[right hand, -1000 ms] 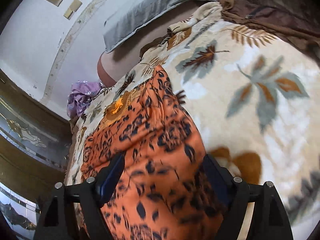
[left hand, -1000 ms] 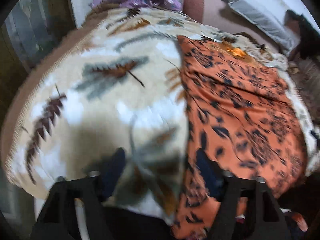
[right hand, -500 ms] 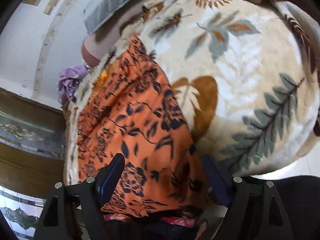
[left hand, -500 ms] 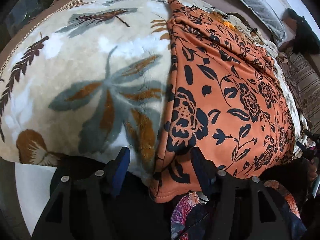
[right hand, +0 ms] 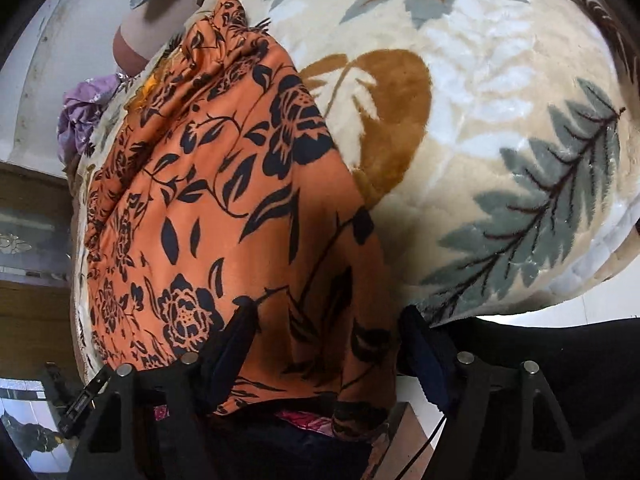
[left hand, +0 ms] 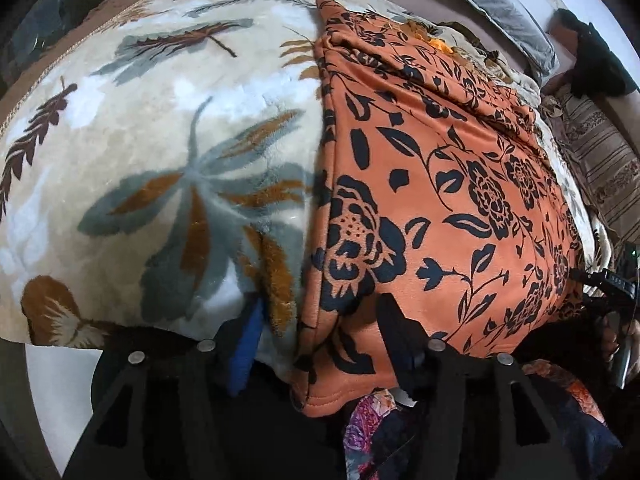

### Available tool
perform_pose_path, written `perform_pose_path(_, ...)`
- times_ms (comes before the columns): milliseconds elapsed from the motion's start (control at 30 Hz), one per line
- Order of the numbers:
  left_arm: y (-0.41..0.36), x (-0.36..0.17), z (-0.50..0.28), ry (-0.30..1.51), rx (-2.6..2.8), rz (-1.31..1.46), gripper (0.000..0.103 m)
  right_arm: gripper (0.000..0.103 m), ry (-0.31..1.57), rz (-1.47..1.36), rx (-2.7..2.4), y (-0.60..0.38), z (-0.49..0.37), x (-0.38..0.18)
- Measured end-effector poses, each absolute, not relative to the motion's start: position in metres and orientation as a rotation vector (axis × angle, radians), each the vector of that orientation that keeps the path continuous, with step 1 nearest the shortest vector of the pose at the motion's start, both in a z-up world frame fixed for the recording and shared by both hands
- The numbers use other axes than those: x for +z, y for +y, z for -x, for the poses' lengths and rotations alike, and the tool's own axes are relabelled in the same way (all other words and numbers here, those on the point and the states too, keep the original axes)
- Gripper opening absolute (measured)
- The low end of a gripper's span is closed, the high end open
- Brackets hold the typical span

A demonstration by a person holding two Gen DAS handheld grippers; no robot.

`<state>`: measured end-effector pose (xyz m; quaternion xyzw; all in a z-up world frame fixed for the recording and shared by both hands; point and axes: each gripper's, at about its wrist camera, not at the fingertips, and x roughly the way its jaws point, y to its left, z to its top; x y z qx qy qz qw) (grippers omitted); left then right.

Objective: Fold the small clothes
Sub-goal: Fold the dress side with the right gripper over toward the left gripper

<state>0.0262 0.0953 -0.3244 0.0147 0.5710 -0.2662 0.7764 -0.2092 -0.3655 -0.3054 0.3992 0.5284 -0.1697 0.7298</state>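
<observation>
An orange garment with a black flower print (left hand: 440,184) lies spread lengthwise on a cream leaf-patterned blanket (left hand: 160,152); its near hem hangs over the bed edge. My left gripper (left hand: 320,344) is open, its fingers straddling the garment's near left corner. In the right wrist view the same garment (right hand: 224,208) lies on the blanket (right hand: 500,128). My right gripper (right hand: 328,352) is open, its fingers either side of the garment's near right corner. The other gripper shows at the right edge of the left wrist view (left hand: 612,280).
A purple cloth (right hand: 80,112) lies bunched at the far end of the bed. A grey pillow (left hand: 500,12) rests against the headboard. A striped cushion (left hand: 600,160) lies to the right. Another patterned cloth (left hand: 380,420) sits below the hem. White floor (right hand: 540,312) borders the bed.
Both grippers have pulled back toward the near bed edge and lowered to the garment's hanging hem, one at each near corner. Both stay open.
</observation>
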Motion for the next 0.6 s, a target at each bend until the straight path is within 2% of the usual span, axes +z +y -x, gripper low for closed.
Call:
perform_pose_path(67,0.090,-0.324,-0.021,1.218,-0.584,-0.094,0.059,0.068,1.177,-0.853,-0.382,-0.364,0.209,-0.305)
perform_pose_path(133,0.088,-0.324,-0.019,1.209,-0.580,-0.123,0.053,0.058,1.193,-0.812,-0.380,-0.361,0.210,-0.303)
perform_pose_path(167,0.090,-0.323,-0.019,1.208,-0.570,-0.137,0.042,0.049,1.198,-0.799,-0.375,-0.360,0.210,-0.300)
perform_pose_path(200,0.091,-0.323,-0.020,1.209,-0.565,-0.141,0.033,0.035,1.201,-0.788,-0.362,-0.358,0.211,-0.297)
perform_pose_path(233,0.093,-0.322,-0.021,1.214,-0.569,-0.136,0.029,0.027,1.201,-0.783,-0.350,-0.356,0.211,-0.294)
perform_pose_path(267,0.096,-0.321,-0.020,1.222,-0.574,-0.125,0.024,0.015,1.203,-0.765,-0.332,-0.353,0.212,-0.289)
perform_pose_path(533,0.122,-0.317,-0.002,1.282,-0.581,-0.087,0.024,0.014,1.216,-0.715,-0.283,-0.341,0.202,-0.279)
perform_pose_path(600,0.127,-0.319,0.002,1.298,-0.574,-0.086,0.034,0.018,1.233,-0.722,-0.286,-0.344,0.200,-0.285)
